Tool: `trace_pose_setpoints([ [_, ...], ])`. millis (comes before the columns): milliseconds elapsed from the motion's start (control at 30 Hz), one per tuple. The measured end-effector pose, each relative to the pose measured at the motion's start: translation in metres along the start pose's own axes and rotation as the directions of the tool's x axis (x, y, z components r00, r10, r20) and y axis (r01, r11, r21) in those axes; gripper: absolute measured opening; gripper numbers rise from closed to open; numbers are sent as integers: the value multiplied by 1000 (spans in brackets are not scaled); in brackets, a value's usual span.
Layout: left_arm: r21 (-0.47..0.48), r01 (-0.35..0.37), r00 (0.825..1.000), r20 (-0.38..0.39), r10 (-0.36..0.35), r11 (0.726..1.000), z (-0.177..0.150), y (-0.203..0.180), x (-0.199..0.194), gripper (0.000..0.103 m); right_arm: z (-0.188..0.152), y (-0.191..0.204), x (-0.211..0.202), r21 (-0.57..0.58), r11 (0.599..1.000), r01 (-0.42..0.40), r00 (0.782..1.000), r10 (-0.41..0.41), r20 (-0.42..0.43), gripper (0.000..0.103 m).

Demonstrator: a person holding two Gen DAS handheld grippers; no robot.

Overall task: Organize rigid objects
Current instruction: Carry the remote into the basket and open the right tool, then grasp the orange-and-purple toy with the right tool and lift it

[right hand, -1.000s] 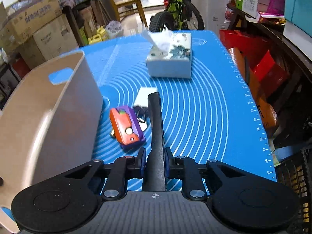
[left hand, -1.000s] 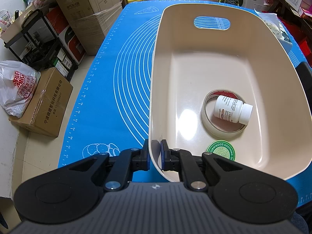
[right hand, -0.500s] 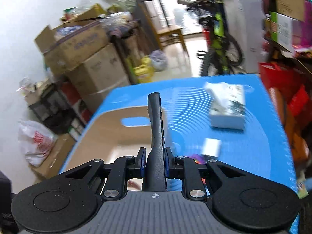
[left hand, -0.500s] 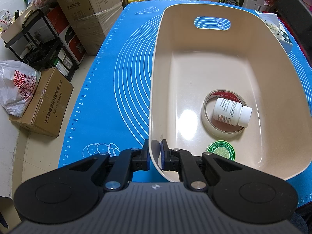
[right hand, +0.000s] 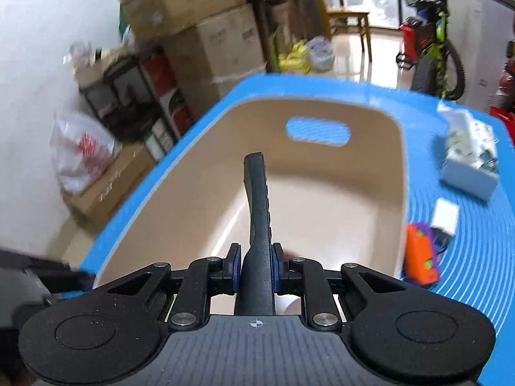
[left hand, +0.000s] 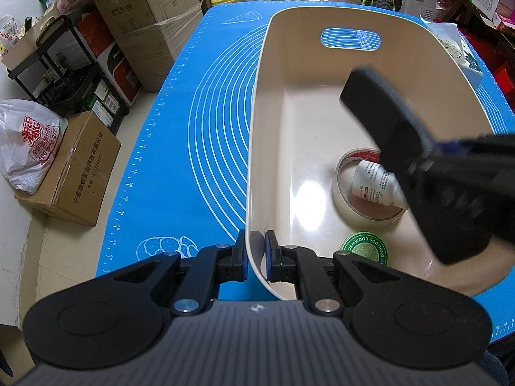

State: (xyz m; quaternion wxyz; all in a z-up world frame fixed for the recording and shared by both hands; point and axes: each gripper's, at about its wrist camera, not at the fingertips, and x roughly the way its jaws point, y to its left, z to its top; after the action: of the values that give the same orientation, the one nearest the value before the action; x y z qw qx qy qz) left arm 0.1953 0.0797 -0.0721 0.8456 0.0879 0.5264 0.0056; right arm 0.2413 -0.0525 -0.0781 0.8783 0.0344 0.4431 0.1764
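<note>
Bin (left hand: 257, 148) sits on blue mat (left hand: 180, 167) amid cardboard boxes (left hand: 154, 25).

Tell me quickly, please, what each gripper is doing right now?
Left gripper: shut on the beige bin rim.
Right gripper: shut on a black remote, above the bin.

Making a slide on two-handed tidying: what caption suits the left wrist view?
Left gripper clamps the beige bin rim while the right gripper carries a black remote over it.

Bright, even daylight with glare on the bin floor (left hand: 309, 193); right wrist view motion-blurred, fisheye edges bowed.
</note>
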Motion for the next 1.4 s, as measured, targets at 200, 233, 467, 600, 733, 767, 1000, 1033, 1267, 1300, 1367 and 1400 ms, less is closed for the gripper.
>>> trace_pose_setpoints([
  [200,-1,-1,1000,0,1,1000,1,0,0,11,-16,2,23,1,1000,13,995,-12,-103,28],
  [233,0,-1,1000,0,1,1000,0,0,0,11,-18,1,24,8,1000,5,994,-4,-107,28],
  [467,1,-3,1000,-2,3,1000,1,-2,1,11,-19,2,11,-34,999,-9,998,7,-67,63],
  [600,1,-3,1000,-2,3,1000,1,-2,0,11,-15,6,-11,-106,994,-16,1000,17,11,69],
  [733,1,-4,1000,-2,4,1000,1,-2,0,12,-8,0,-37,-118,993,-17,997,26,77,77],
  [767,2,-4,1000,-2,4,1000,1,-2,0,12,-6,-4,-44,-112,994,-12,995,23,93,77],
  [1000,-2,-3,1000,-1,3,1000,0,-2,0,12,0,-48,-64,-39,998,49,989,-43,139,78],
  [1033,-3,-2,1000,-1,2,1000,0,-2,0,12,-1,-57,-66,-24,998,65,988,-61,140,78],
  [1267,-4,-2,1000,1,2,1000,0,-3,-1,12,-15,-127,-46,49,984,172,980,-176,91,78],
  [1300,-4,-2,1000,0,2,1000,0,-3,-1,12,-17,-131,-40,47,981,186,979,-189,80,78],
  [1367,-2,-4,1000,0,4,1000,0,-3,-1,12,-23,-142,-25,46,978,204,977,-206,60,78],
  [1400,-1,-4,1000,1,4,1000,0,-3,-1,12,-26,-146,-18,48,978,205,977,-207,52,78],
])
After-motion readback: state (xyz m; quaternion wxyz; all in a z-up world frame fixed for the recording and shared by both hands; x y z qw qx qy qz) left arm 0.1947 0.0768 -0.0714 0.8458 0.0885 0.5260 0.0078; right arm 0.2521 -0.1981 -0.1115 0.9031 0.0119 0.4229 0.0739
